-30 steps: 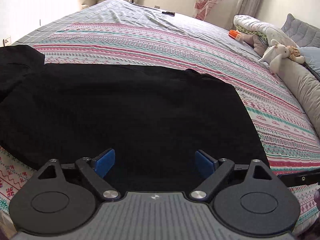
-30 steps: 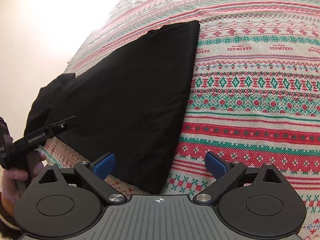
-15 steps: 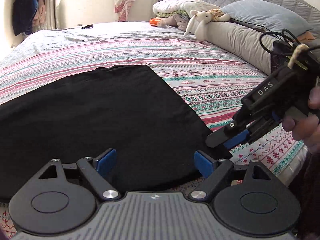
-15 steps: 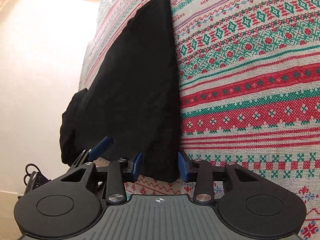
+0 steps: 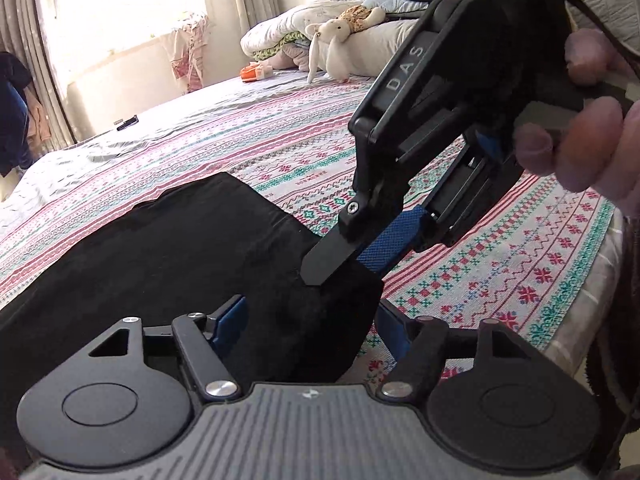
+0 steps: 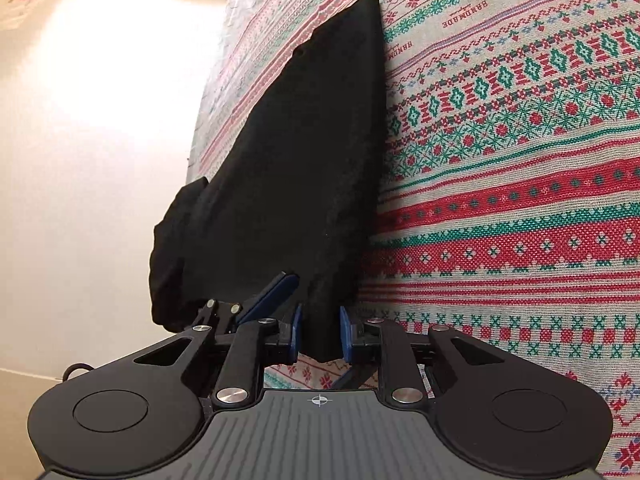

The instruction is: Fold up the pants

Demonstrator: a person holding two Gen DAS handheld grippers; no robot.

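Observation:
Black pants (image 5: 160,248) lie flat on the patterned bedspread (image 5: 280,140); in the right wrist view the pants (image 6: 312,140) run along the bed's edge. My right gripper (image 6: 321,332) has its jaws closing, and the blue pads pinch the near corner of the pants, lifted a little off the bed. The left wrist view shows the right gripper (image 5: 344,268) clamped on that corner. My left gripper (image 5: 312,326) is right beside it, jaws closing but still wide. The same corner lies between its pads without touching them. One left finger (image 6: 272,292) shows next to the right one.
A person's hand (image 5: 580,148) holds the right gripper. A white plush rabbit (image 5: 332,44), folded bedding (image 5: 276,36) and pillows sit at the bed's head. An orange item (image 5: 252,73) and a small black object (image 5: 127,122) lie farther off. Pale floor (image 6: 100,160) lies beside the bed.
The right gripper went from open to pinched on the pants' near corner. The left gripper swung right and rolled, coming up beside the right one, and its jaws narrowed.

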